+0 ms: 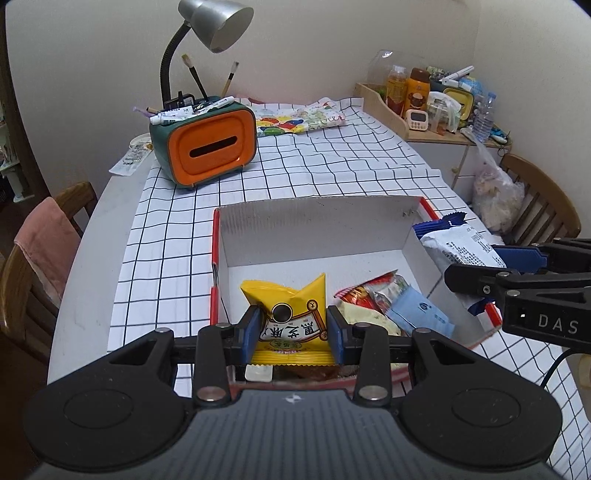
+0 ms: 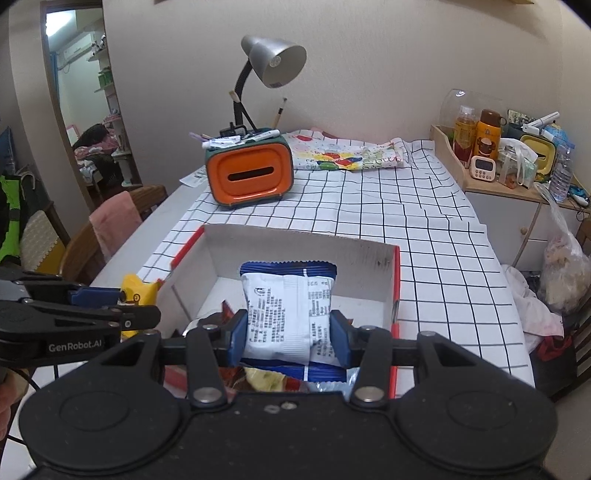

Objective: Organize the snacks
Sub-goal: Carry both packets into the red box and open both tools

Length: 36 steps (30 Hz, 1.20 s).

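My left gripper is shut on a yellow snack packet and holds it over the near left part of a white cardboard box with red edges. My right gripper is shut on a white and blue snack packet and holds it over the same box. In the left wrist view the right gripper comes in from the right with its packet above the box's right wall. Several other snack packets lie inside the box.
The box sits on a table with a black-grid white cloth. An orange and green tissue box with pens and a desk lamp stand at the back left. A side cabinet with bottles is at the right; chairs flank the table.
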Motion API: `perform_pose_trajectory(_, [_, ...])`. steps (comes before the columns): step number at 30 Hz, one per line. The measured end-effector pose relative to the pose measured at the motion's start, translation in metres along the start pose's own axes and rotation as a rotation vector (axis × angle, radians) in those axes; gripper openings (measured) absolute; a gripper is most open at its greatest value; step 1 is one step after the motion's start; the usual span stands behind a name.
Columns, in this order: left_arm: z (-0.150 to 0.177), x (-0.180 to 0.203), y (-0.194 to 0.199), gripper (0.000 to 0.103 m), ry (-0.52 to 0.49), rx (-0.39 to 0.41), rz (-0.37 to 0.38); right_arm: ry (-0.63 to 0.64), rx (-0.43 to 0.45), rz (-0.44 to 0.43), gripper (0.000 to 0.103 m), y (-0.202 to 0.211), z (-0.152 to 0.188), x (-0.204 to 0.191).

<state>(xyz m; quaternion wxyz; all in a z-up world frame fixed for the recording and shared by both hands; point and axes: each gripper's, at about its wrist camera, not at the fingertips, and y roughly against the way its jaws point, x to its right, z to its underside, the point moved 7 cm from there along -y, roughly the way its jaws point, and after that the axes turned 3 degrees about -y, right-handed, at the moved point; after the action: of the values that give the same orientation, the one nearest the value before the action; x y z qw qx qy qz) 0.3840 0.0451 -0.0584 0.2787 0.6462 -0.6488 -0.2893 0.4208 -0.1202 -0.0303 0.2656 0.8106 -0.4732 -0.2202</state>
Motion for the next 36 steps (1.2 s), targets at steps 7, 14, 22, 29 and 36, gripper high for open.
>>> perform_pose_trajectory(7, [-0.011,-0.001,-0.036,0.037,-0.014,-0.068,-0.014,0.015,-0.051,0.001,0.046,-0.034,-0.009,0.005])
perform_pose_trajectory(14, [-0.006,-0.003,-0.073,0.037,0.000,-0.173,-0.027,0.077,-0.166,-0.009,0.046,-0.075,-0.007,0.004])
perform_pose_trajectory(22, [-0.002,-0.002,-0.099,0.037,-0.021,-0.242,-0.051,0.120,-0.243,0.021,0.045,-0.113,0.003,0.001])
perform_pose_trajectory(29, [0.000,0.003,-0.106,0.038,-0.067,-0.273,-0.060,0.118,-0.272,0.017,0.045,-0.121,0.006,0.001])
perform_pose_trajectory(36, [0.000,0.001,-0.101,0.042,-0.062,-0.257,-0.075,0.066,-0.260,0.005,0.045,-0.109,0.005,0.010])
